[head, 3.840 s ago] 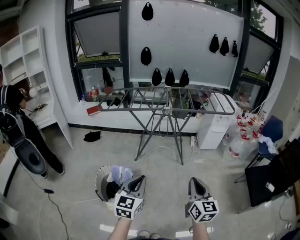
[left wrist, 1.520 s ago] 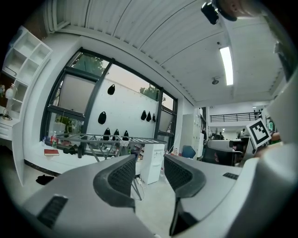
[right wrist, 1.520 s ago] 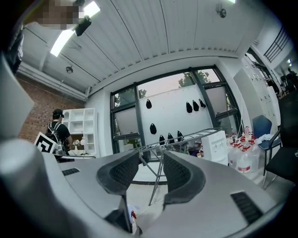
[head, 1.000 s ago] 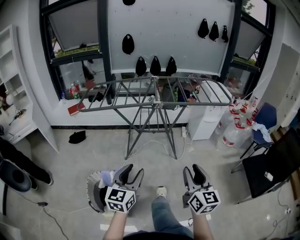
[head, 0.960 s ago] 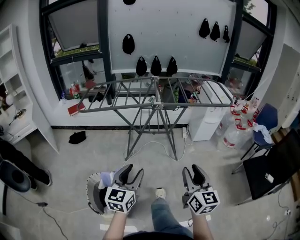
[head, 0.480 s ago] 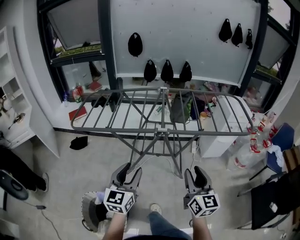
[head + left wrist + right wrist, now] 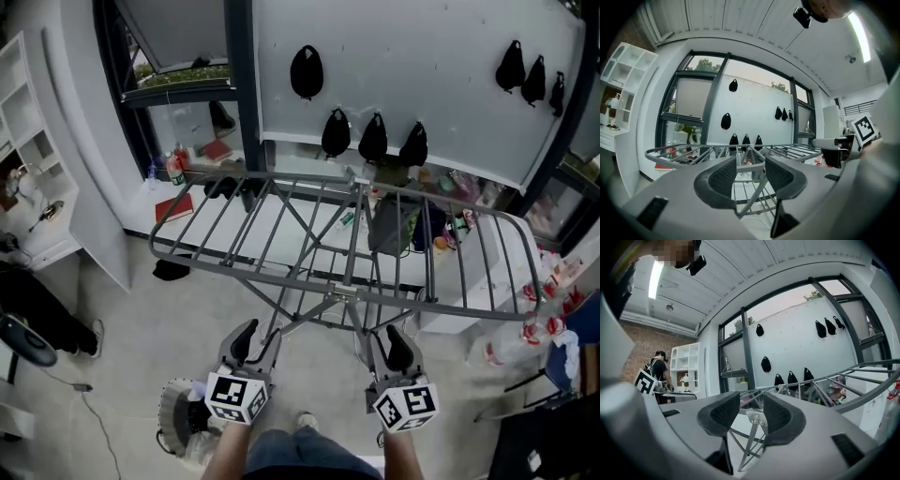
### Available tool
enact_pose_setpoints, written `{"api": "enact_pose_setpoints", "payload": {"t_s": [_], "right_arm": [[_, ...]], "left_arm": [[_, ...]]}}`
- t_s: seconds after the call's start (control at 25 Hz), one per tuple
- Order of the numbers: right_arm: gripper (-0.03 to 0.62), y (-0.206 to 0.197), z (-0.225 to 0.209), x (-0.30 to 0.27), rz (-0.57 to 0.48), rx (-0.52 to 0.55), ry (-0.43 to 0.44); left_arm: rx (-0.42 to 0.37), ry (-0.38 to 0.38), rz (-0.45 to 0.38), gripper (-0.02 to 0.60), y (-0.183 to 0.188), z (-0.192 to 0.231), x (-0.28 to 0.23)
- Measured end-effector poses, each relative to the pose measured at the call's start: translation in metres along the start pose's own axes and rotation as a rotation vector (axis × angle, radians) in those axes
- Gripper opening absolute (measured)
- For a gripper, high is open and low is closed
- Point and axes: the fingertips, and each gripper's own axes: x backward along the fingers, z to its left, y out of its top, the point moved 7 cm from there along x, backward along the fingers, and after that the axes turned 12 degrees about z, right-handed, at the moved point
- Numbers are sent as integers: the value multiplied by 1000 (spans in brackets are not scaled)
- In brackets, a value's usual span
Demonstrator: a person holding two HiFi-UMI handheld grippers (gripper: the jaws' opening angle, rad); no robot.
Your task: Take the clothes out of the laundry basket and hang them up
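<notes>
At the far left a white shelf unit (image 7: 33,141) stands against the wall, out of my way. Low at the left, on the floor beside my leg, sits the laundry basket (image 7: 169,433). The clothes (image 7: 195,417) are still heaped in it, something pale on top of something dark. My own arm partly hides it, so I cannot tell how many pieces there are.

My left tongs (image 7: 258,339) sits just right of the basket and well above it, held about level and pointing at the drying rack (image 7: 347,246), not down at the washing. Its own view shows the two pads well apart with only the rack's bars behind the gap. It has hold of nothing.

The rack stands open in front of me, both wings spread flat and every bar bare. That is why I face it square, since it is where each piece must end up. Behind it, black bags (image 7: 372,139) hang on the wall panel and clutter lines the sill.

My right tongs (image 7: 387,345) is level with the left one and a shoulder's breadth away, also aimed at the rack's centre joint. Its pads are also spread wide and nothing is between them.

With both tongs empty, I judge that hanging has not begun. The next move has to be down and to the left, into the basket. I would take the pale top piece first, as it lies loose and uppermost.
</notes>
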Motion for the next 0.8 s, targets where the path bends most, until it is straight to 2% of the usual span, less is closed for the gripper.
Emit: {"api": "enact_pose_setpoints", "payload": {"t_s": [0.2,0.48,0.64,0.8], "right_arm": [[149,14,3,-22,-24,-16,37],[148,31,28,-48,-42,30,97],[149,36,56,-71,-35,51,189],[148,35,92,-103,-2,76,310]], "left_arm": [[1,55,5,189,2,17,2],[2,98,-24,189,14,43,15],[30,171,-31,189,9,65,37],[74,291,-22,189,-5,93,73]]}}
